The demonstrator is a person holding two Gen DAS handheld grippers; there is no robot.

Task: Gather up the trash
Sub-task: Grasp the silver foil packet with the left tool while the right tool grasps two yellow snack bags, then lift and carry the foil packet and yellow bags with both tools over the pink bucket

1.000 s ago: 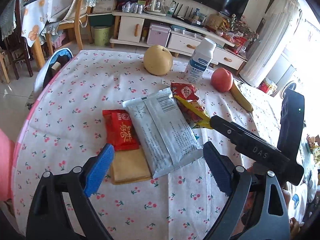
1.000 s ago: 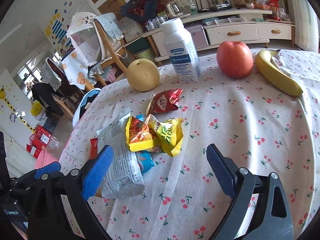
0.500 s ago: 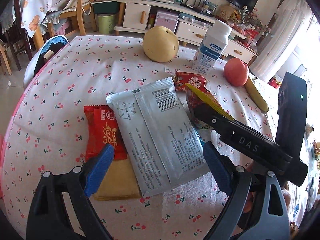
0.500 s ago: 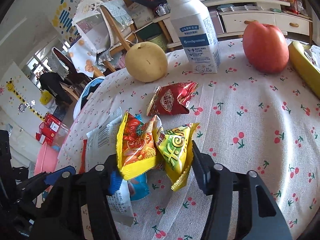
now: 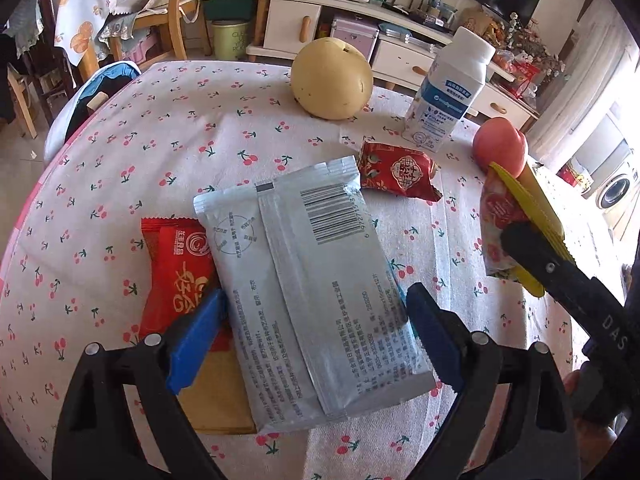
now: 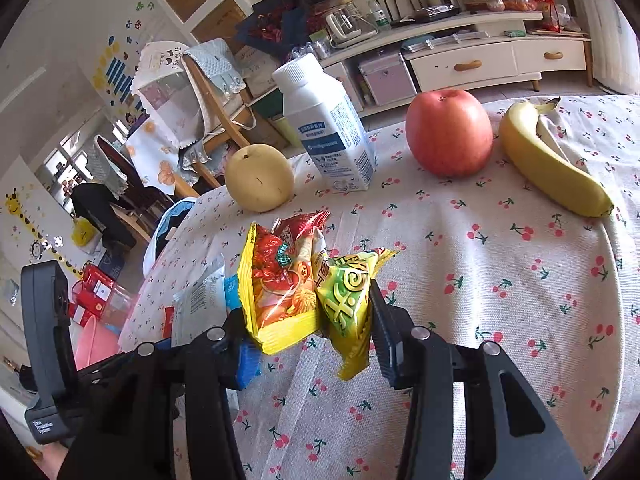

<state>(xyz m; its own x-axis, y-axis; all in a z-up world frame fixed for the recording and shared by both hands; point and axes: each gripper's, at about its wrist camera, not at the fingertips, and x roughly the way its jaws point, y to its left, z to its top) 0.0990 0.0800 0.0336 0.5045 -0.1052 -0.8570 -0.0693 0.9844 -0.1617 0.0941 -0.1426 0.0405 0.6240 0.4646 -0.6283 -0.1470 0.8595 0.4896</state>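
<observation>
My right gripper [image 6: 310, 322] is shut on a crumpled yellow and red snack wrapper [image 6: 288, 284] and holds it above the table; the wrapper also shows at the right of the left wrist view [image 5: 508, 224]. My left gripper [image 5: 312, 324] is open, its blue pads on either side of a large silver wrapper [image 5: 308, 292] that lies flat. A red wrapper [image 5: 176, 272] and a tan packet [image 5: 216, 400] lie partly under the silver one. A small red wrapper [image 5: 396, 170] lies farther back.
On the cherry-print tablecloth [image 6: 500, 280] stand a yellow pear [image 5: 330, 78], a white milk bottle [image 6: 324, 124], a red apple [image 6: 448, 132] and a banana [image 6: 548, 164]. A wooden chair [image 6: 208, 92] and a cabinet [image 6: 480, 60] stand beyond the table.
My right gripper closed on the yellow and red snack wrapper and lifted it off the table. My left gripper moved forward and its pads now flank the silver wrapper.
</observation>
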